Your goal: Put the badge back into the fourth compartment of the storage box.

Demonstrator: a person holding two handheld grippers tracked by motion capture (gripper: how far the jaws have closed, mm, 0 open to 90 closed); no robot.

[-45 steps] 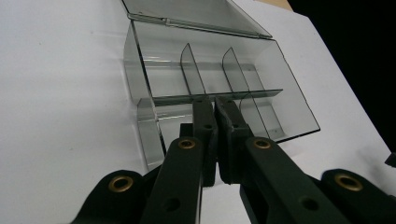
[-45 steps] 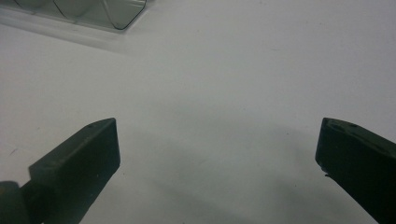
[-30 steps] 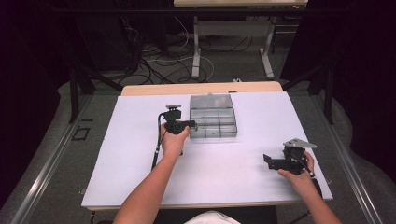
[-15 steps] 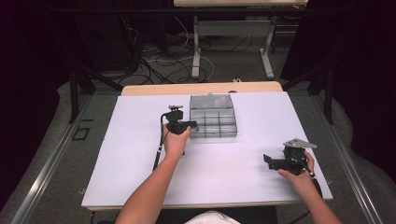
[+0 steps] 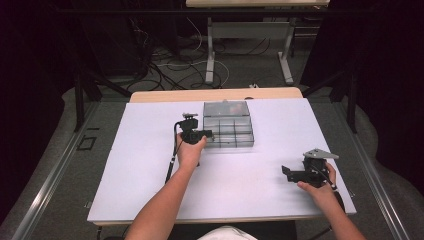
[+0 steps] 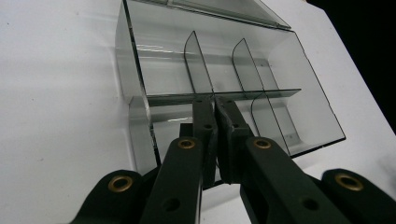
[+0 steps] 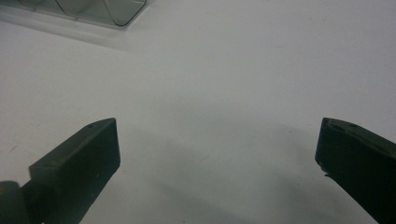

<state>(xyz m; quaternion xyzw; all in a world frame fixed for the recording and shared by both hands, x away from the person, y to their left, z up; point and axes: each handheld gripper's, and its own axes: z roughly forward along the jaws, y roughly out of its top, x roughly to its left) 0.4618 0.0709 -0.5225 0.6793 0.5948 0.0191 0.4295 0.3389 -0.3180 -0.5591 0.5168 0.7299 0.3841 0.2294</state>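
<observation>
Across the last second very little had changed: the left gripper (image 5: 200,135) had stayed at the near-left corner of the clear compartment box (image 5: 228,124), and the box had not shifted on the table (image 5: 150,165). In the left gripper view its jaws were drawn together, apparently pinched on a thin clear divider (image 6: 212,97) inside the box (image 6: 289,93) (whether the pads truly pressed the plastic or merely met beside it was hard to tell). My reading was that the grip was being held steady, so any lift or pull of the divider had not yet begun.

The right gripper (image 5: 295,174) rested well apart, near the table's right edge, its jaws wide apart over bare white surface (image 7: 210,93).

The box sat toward the far edge, around the middle of the white-covered table. Beyond it lay a dark room with cables (image 5: 160,70) on the floor and another table's legs (image 5: 210,50).
</observation>
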